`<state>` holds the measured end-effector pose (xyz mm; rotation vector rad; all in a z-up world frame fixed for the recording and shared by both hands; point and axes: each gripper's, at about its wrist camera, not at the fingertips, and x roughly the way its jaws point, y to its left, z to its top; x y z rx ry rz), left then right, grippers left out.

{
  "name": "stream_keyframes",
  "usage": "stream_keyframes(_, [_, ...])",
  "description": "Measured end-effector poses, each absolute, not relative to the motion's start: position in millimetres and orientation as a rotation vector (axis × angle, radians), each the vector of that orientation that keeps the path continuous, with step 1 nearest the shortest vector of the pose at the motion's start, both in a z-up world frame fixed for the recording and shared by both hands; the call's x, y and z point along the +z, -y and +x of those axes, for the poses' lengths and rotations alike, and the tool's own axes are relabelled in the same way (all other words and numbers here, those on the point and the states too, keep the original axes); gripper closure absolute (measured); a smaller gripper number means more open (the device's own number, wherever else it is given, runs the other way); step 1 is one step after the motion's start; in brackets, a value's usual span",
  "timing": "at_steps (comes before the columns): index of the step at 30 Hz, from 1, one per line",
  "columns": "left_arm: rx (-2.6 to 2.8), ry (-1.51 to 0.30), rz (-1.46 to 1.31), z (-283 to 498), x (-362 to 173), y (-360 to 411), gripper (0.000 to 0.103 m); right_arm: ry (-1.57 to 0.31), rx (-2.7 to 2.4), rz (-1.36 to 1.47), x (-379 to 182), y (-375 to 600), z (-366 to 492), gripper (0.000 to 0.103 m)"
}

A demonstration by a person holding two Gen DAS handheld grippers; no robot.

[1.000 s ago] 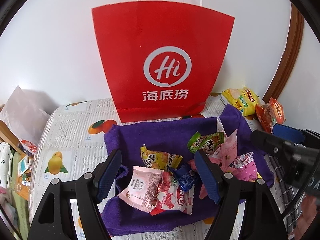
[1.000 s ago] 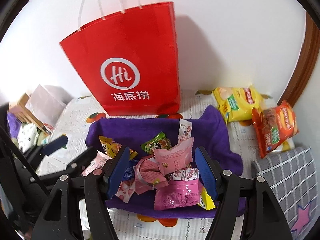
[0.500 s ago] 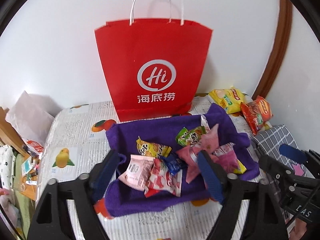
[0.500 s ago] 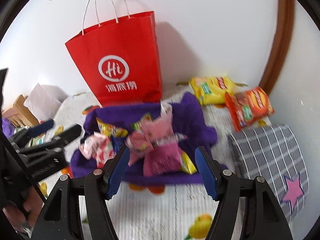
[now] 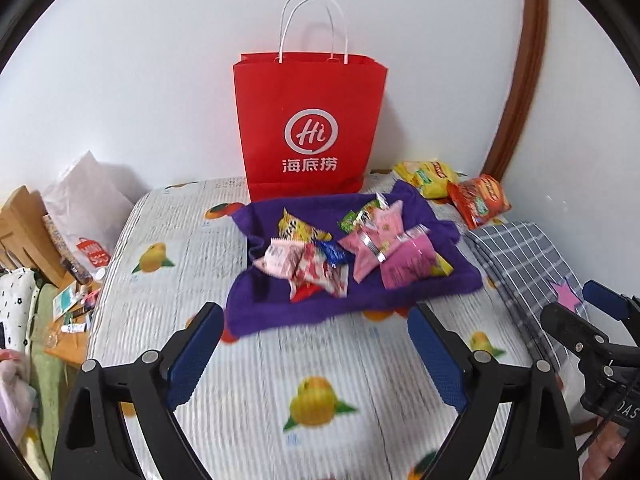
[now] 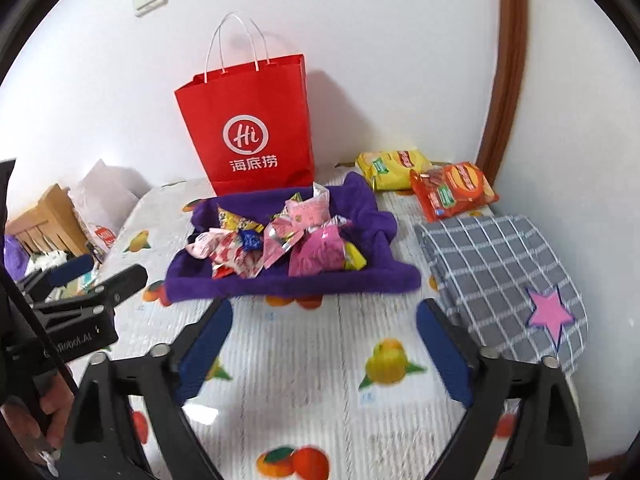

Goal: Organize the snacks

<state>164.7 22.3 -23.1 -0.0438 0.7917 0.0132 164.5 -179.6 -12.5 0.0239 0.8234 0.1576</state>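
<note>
A purple cloth (image 5: 280, 312) (image 6: 280, 284) lies on the bed with a pile of small snack packets (image 5: 352, 248) (image 6: 280, 240) on it. A red paper bag (image 5: 310, 120) (image 6: 248, 128) stands upright behind it against the wall. A yellow chip bag (image 5: 428, 174) (image 6: 390, 166) and an orange chip bag (image 5: 478, 200) (image 6: 454, 190) lie at the back right. My left gripper (image 5: 314, 344) is open and empty, short of the cloth's near edge. My right gripper (image 6: 324, 332) is open and empty, also short of the cloth.
The bed has a white fruit-print sheet (image 5: 320, 380). A grey checked pillow with a pink star (image 6: 500, 272) lies at the right. A wooden piece (image 5: 20, 220) and a white plastic bag (image 5: 88, 200) sit past the bed's left edge, above floor clutter.
Both grippers have pulled back and up from over the snack pile. The cloth and bag now look smaller and farther. Both stay open and empty.
</note>
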Motion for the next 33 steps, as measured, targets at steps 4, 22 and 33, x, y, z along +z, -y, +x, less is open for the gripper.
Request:
stream_keyframes(4, [0.024,-0.758,-0.029,126,-18,-15,0.005,-0.814,0.175,0.053,-12,187,128,0.006])
stream_keyframes(22, [0.043,-0.698,-0.007,23,-13,24,0.0,-0.732,0.1,0.035,0,216,15,0.004])
stream_keyframes(33, [0.037,-0.664,-0.005,6,-2,28,0.0,-0.707,0.097,0.01,7,213,-3,0.004])
